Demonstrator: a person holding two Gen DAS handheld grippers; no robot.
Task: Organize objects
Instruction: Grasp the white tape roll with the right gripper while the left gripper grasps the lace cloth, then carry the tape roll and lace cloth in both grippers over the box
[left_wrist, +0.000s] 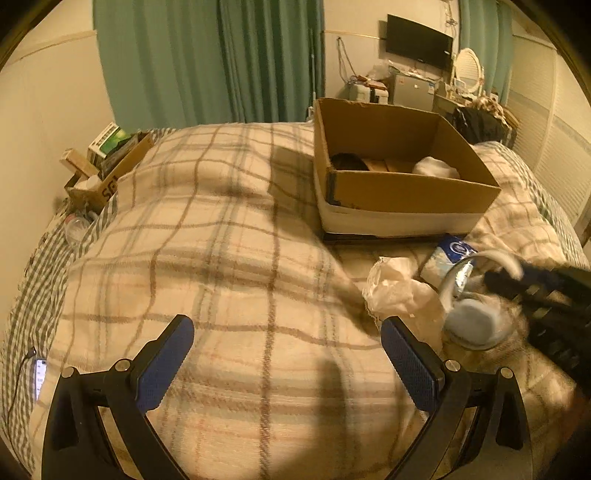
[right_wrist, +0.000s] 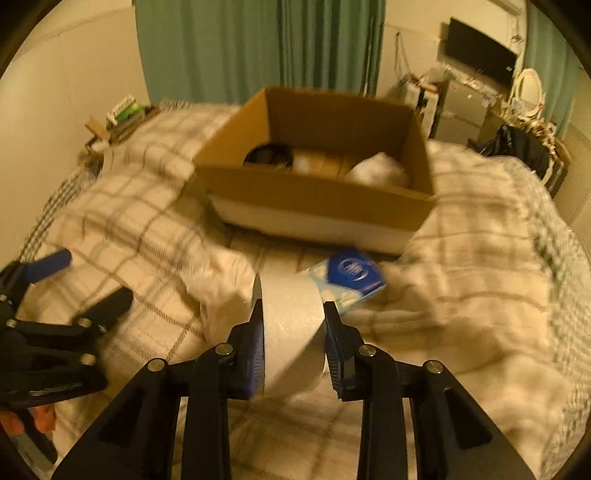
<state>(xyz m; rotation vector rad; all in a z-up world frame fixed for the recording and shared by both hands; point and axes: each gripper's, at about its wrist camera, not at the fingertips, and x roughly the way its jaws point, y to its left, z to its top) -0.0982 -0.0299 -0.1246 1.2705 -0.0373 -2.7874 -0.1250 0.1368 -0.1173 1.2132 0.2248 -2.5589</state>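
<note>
- Plaid blanket (left_wrist: 229, 258): soft woven cloth, matt, slightly fuzzy.
- Cardboard box (right_wrist: 314, 195): plain brown, matt.
- Tape roll (right_wrist: 291, 325): matt, finely grained white surface.
- Tool pads (left_wrist: 410, 365): blue, ribbed.
- Crumpled tissue (left_wrist: 399, 291): thin paper.

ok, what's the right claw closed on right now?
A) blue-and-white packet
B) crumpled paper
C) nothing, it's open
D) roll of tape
D: in the right wrist view the right claw has both pads pressed on the sides of the tape roll, while the blue-and-white packet and the crumpled paper lie loose on the blanket beyond it.
</note>
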